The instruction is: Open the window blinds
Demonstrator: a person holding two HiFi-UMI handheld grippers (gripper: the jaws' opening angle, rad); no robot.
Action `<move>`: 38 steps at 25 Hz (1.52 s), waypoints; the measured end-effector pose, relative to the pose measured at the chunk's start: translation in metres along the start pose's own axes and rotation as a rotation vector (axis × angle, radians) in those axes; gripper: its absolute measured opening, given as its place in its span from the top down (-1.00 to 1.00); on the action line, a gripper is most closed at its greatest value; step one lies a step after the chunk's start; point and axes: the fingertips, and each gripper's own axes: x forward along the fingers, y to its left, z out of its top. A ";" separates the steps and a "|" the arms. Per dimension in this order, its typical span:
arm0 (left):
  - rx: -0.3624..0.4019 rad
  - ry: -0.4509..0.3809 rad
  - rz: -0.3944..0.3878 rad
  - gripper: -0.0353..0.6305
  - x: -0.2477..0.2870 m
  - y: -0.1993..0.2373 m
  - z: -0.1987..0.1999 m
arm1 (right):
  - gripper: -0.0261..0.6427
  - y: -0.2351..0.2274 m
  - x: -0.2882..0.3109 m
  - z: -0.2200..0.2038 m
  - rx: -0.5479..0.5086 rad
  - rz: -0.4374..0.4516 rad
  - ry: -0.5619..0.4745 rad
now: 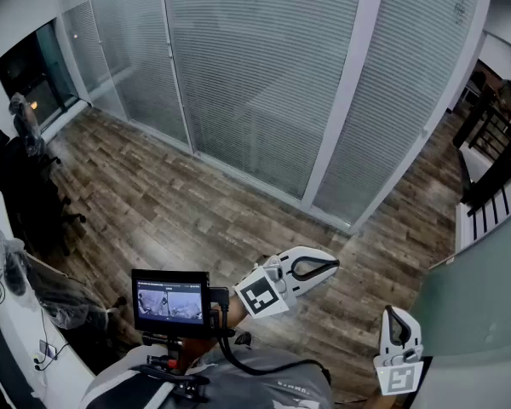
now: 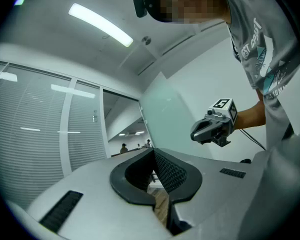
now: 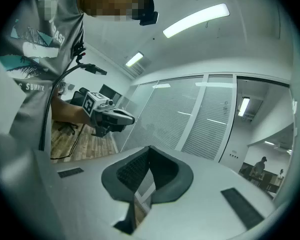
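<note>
The window blinds hang behind tall glass panels with white posts across the far side of the room, slats closed. They also show as pale slats in the left gripper view and as the blinds in the right gripper view. My left gripper is held level over the wooden floor, well short of the blinds, jaws shut and empty. My right gripper sits lower right, also shut with nothing in it. Each one shows in the other's view: the right gripper and the left gripper.
Dark office chairs stand along the left wall. A frosted glass panel rises close on the right, with dark railings beyond it. A small monitor rides on the rig at my chest. Wooden floor lies between me and the blinds.
</note>
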 end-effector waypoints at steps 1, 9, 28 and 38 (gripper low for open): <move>0.006 -0.008 -0.005 0.88 0.004 0.003 0.000 | 0.91 -0.003 0.003 0.001 -0.001 -0.006 -0.007; 0.102 0.037 -0.067 0.88 0.030 0.015 -0.009 | 0.91 -0.029 0.025 0.001 -0.094 -0.029 -0.018; 0.270 0.030 -0.074 0.88 0.087 0.080 -0.007 | 0.91 -0.092 0.112 0.035 -0.431 -0.028 -0.087; 0.253 -0.006 -0.091 0.88 0.068 0.093 -0.016 | 0.91 -0.075 0.136 0.039 -0.394 -0.052 -0.084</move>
